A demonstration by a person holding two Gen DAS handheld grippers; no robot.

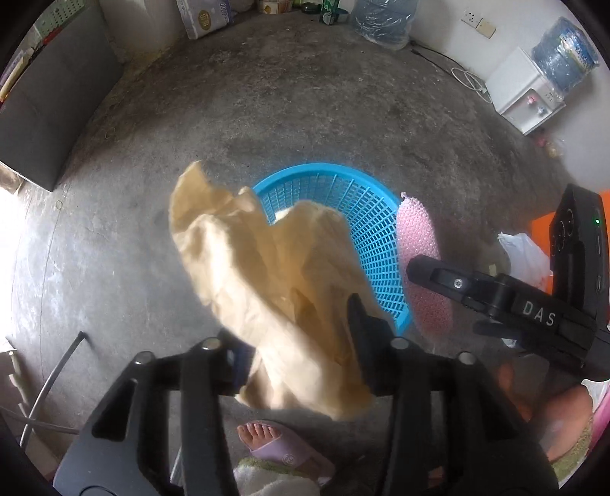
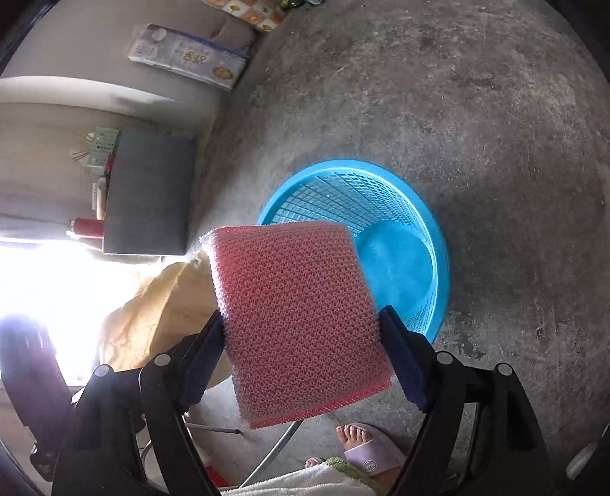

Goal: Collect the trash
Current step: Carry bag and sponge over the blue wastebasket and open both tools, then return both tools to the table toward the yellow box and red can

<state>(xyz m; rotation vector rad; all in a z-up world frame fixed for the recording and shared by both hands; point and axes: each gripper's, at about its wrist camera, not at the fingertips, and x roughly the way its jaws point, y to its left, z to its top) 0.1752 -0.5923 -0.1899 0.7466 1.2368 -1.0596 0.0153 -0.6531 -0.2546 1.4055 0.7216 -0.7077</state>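
Note:
A blue mesh basket (image 1: pixel 366 213) stands on the concrete floor; it also shows in the right wrist view (image 2: pixel 404 252). My left gripper (image 1: pixel 301 335) is shut on a crumpled tan paper sheet (image 1: pixel 263 274) and holds it above the basket's near rim. The sheet also shows at the left of the right wrist view (image 2: pixel 164 305). My right gripper (image 2: pixel 301 332) is shut on a pink foam net pad (image 2: pixel 297 316) held over the basket's near side. The pad also shows in the left wrist view (image 1: pixel 419 244), beside the basket, with the right gripper's body to its right.
A dark cabinet (image 1: pixel 49 114) stands at the left. A tissue pack (image 2: pixel 187 57), wrapped water bottles (image 1: pixel 381 19) and a white dispenser (image 1: pixel 522 91) line the far wall. A white plastic bag (image 1: pixel 526 255) lies at right. A sandalled foot (image 2: pixel 366 446) is below the grippers.

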